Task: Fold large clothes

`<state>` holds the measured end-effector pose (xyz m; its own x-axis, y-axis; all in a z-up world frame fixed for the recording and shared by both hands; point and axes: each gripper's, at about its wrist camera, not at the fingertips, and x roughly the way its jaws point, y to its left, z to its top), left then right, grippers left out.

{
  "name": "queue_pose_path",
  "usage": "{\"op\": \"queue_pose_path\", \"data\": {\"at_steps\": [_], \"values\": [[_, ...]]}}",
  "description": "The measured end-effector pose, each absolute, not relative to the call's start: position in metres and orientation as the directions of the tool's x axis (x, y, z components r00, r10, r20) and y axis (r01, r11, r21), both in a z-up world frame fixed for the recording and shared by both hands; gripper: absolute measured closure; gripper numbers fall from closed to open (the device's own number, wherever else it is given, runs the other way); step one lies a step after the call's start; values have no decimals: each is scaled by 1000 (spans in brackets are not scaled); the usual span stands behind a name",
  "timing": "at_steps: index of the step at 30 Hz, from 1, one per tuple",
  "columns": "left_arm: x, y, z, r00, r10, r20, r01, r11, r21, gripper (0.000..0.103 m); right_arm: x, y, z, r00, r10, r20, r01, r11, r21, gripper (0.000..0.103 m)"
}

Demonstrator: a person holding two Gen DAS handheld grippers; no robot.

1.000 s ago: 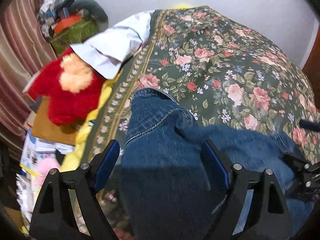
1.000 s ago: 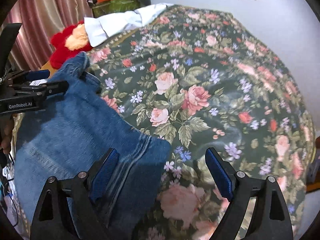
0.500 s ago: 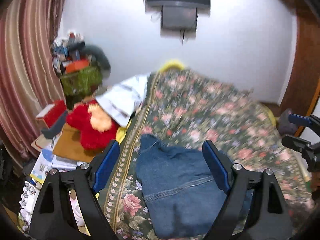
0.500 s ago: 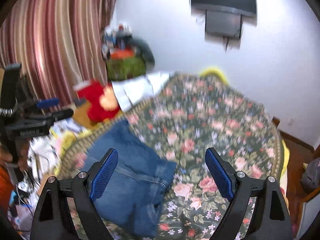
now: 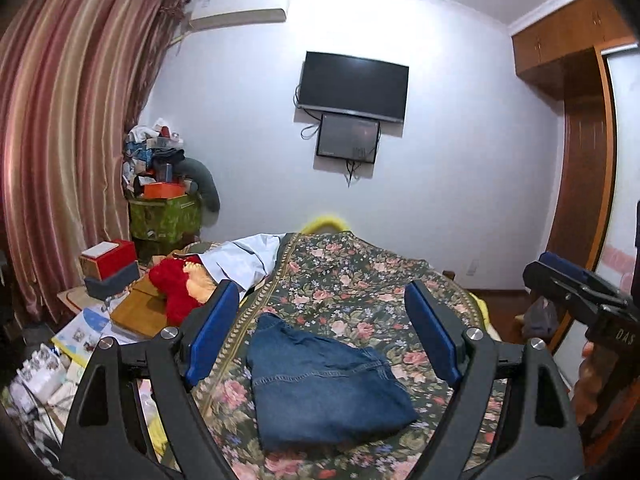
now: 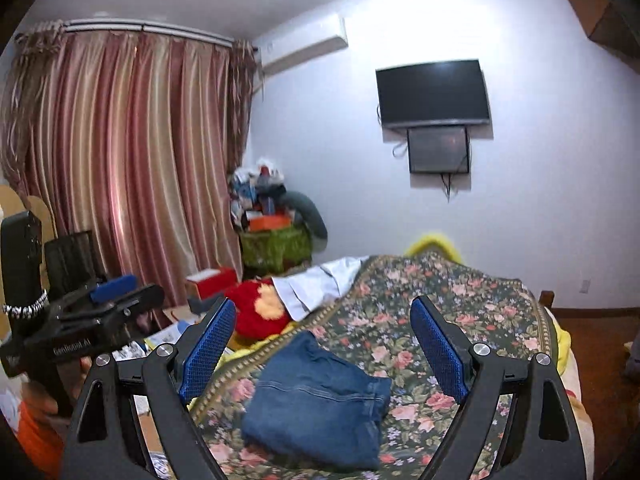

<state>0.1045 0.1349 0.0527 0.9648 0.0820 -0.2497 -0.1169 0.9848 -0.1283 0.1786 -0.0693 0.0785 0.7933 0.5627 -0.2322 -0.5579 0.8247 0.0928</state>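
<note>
Bedroom, floral bedspread (image 5: 360, 292) | folded jeans (image 5: 324, 384) lie flat on it, near the left edge | left gripper (image 5: 320, 336) and right gripper (image 6: 324, 348) gape apart, empty, above the jeans | check the fold lies square; keep both clear of the denim.

Even indoor light fills the room, brightest on the white wall (image 5: 248, 128) straight ahead of both grippers, where the right wrist view washes out to glare near the air conditioner (image 6: 304, 50) up and to the left. The striped curtain (image 6: 132, 168) left of the right gripper shines in soft vertical bands. Fisheye bending curves the ceiling line and wardrobe (image 5: 580, 128) at the rims, and the corners fall to black. The right wrist view is slightly smeared, blurring the folded jeans (image 6: 316, 396) below its jaws; the left wrist view is crisper.
</note>
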Motion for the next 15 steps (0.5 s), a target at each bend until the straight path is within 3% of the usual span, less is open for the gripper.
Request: {"op": "queue_pose_path", "data": {"at_steps": [5,9,15], "values": [[77,123,47,963,157,-221,-182,979,-96,17,148,-68,69,805,547,-230,-541,836,96,14],[69,112,42,958,181,-223,-201,977,-70,17,134,-68,61,823,516,-239,-511,855,88,0],[68,106,38,959,153,-241,-179,979,-94,12,135,-74,54,827,488,-280,-478,872,109,0]]}}
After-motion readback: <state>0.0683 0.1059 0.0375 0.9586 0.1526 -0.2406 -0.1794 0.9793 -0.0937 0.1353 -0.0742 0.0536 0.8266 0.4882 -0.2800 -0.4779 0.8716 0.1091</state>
